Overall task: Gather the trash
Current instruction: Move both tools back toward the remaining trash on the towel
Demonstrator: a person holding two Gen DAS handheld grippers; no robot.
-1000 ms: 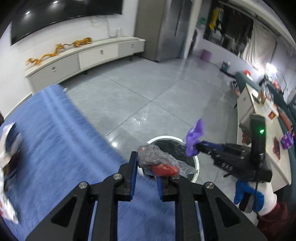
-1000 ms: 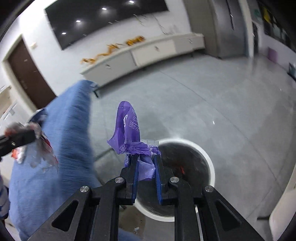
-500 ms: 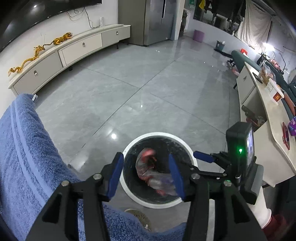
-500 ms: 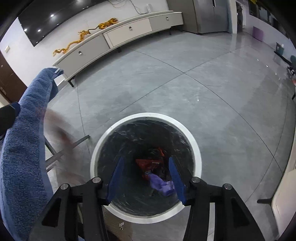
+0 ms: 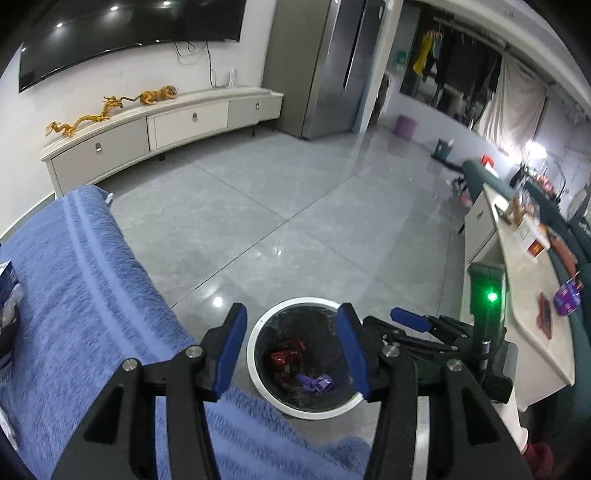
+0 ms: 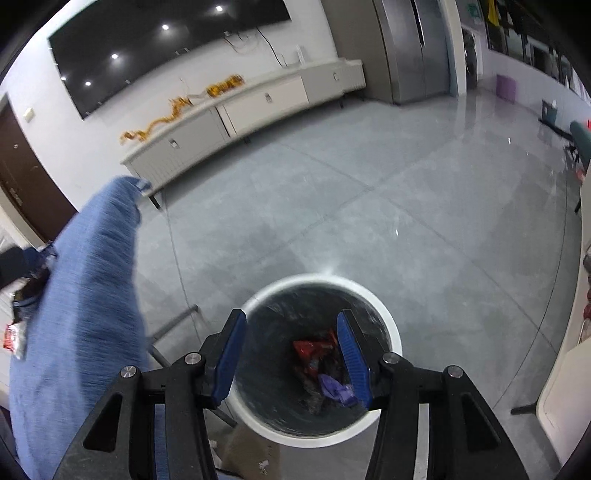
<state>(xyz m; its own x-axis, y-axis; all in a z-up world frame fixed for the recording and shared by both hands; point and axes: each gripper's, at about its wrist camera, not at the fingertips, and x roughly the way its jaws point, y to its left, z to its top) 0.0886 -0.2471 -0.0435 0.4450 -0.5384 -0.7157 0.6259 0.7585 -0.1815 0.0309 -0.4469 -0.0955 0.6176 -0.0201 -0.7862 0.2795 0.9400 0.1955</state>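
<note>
Left wrist view shows the left gripper (image 5: 291,349) with its blue pads spread wide and nothing between them, held over the edge of a blue towel (image 5: 85,295). Just beyond the fingers, a white-rimmed bin (image 5: 255,369) with a dark liner stands on the grey tiled floor (image 5: 280,206); inside it lie a red wrapper (image 5: 286,356) and a purple wrapper (image 5: 317,382). To the right, the right gripper (image 5: 408,319) reaches in beside the bin. From the right wrist, that gripper (image 6: 291,356) is likewise wide open and empty above the bin (image 6: 391,332), framing the red wrapper (image 6: 312,350) and purple wrapper (image 6: 338,391). Farther off, a long white cabinet (image 5: 162,129) stands against the wall under a dark television (image 5: 122,33).
</note>
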